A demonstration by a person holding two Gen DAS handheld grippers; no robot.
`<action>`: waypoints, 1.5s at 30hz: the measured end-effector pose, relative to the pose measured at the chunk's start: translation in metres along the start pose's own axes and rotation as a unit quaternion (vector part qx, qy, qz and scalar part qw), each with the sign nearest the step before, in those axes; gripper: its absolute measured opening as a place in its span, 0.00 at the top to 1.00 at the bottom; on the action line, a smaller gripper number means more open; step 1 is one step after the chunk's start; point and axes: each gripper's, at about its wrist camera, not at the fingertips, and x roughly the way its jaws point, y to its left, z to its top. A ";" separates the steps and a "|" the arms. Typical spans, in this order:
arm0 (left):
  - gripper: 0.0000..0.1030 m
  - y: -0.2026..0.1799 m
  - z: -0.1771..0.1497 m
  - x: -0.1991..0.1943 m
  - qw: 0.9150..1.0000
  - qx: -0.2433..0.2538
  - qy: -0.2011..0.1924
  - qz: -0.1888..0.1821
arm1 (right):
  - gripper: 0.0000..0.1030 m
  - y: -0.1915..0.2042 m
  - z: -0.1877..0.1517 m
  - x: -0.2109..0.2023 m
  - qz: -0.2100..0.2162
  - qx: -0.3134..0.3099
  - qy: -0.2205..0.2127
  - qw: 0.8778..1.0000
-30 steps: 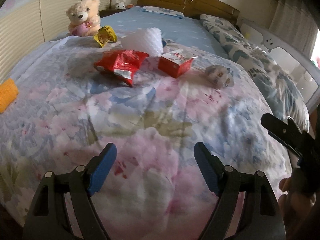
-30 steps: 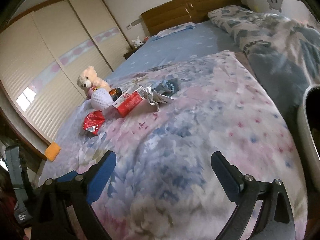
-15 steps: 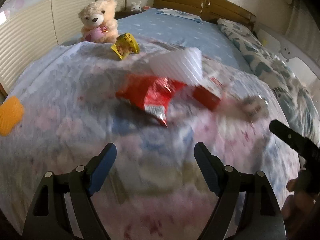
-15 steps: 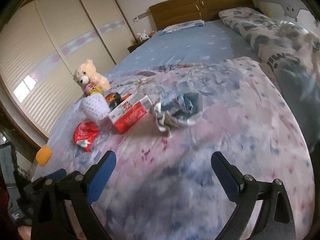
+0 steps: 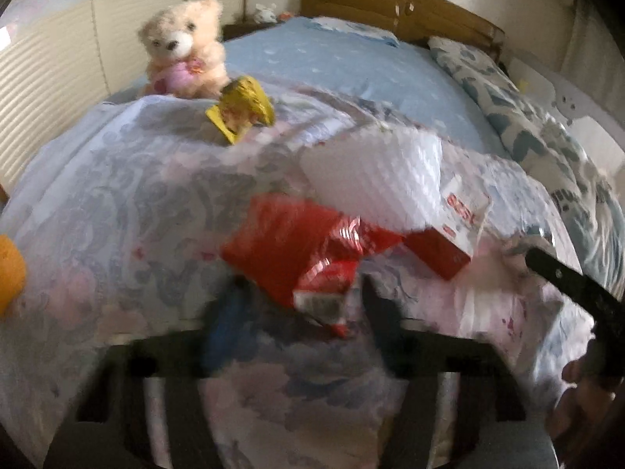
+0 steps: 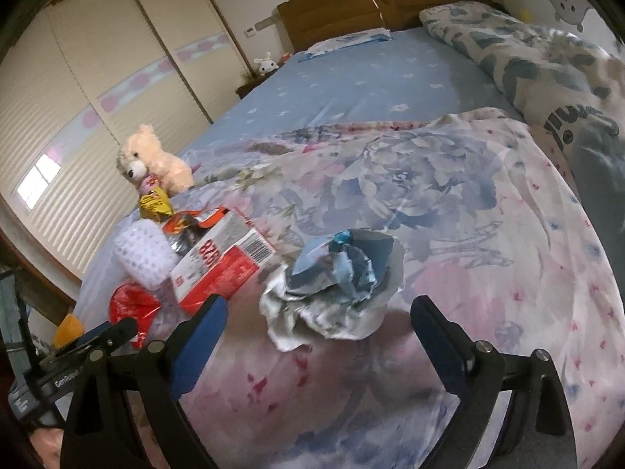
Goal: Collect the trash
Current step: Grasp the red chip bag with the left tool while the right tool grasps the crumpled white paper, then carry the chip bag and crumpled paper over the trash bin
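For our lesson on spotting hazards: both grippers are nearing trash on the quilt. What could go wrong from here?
1. The left gripper, closing at the red wrapper, may pinch the soft quilt too.
2. The right gripper, closing around the crumpled paper, could catch only a loose edge and drop it.

I read "GenRobot" partly, white lettering on black gripper body, lower left, right wrist view. Red characters on red-and-white carton illegible to me; barcode beside them.
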 end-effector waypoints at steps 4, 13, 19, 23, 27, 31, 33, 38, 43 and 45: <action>0.81 -0.003 -0.006 -0.002 1.000 0.010 -0.002 -0.007 | 0.55 -0.004 -0.001 -0.001 0.005 0.000 0.003 1.000; 0.82 -0.024 -0.033 -0.035 0.999 0.025 -0.011 -0.033 | 0.82 -0.004 -0.015 -0.031 0.024 -0.005 -0.009 1.000; 0.82 -0.046 -0.046 -0.052 0.998 0.041 -0.011 -0.048 | 0.83 -0.010 -0.032 -0.055 0.031 0.003 -0.013 0.999; 0.83 -0.064 -0.055 -0.062 0.996 0.057 -0.009 -0.060 | 0.83 -0.013 -0.043 -0.073 0.034 0.005 -0.019 0.999; 0.83 -0.083 -0.065 -0.069 0.995 0.072 -0.007 -0.071 | 0.83 -0.021 -0.054 -0.094 0.033 0.012 -0.028 0.999; 0.83 -0.103 -0.075 -0.074 0.993 0.087 -0.002 -0.083 | 0.83 -0.028 -0.062 -0.111 0.028 0.014 -0.032 0.999; 0.83 -0.111 -0.078 -0.077 0.992 0.090 -0.001 -0.089 | 0.83 -0.034 -0.067 -0.121 0.026 0.018 -0.035 0.999; 0.83 -0.138 -0.086 -0.087 0.988 0.113 -0.003 -0.103 | 0.83 -0.051 -0.078 -0.145 0.019 0.032 -0.045 0.998; 0.83 -0.158 -0.093 -0.095 0.985 0.132 -0.005 -0.112 | 0.83 -0.066 -0.085 -0.167 0.010 0.044 -0.057 0.997; 0.83 -0.166 -0.095 -0.097 0.983 0.139 -0.004 -0.116 | 0.83 -0.073 -0.088 -0.175 0.006 0.048 -0.063 0.997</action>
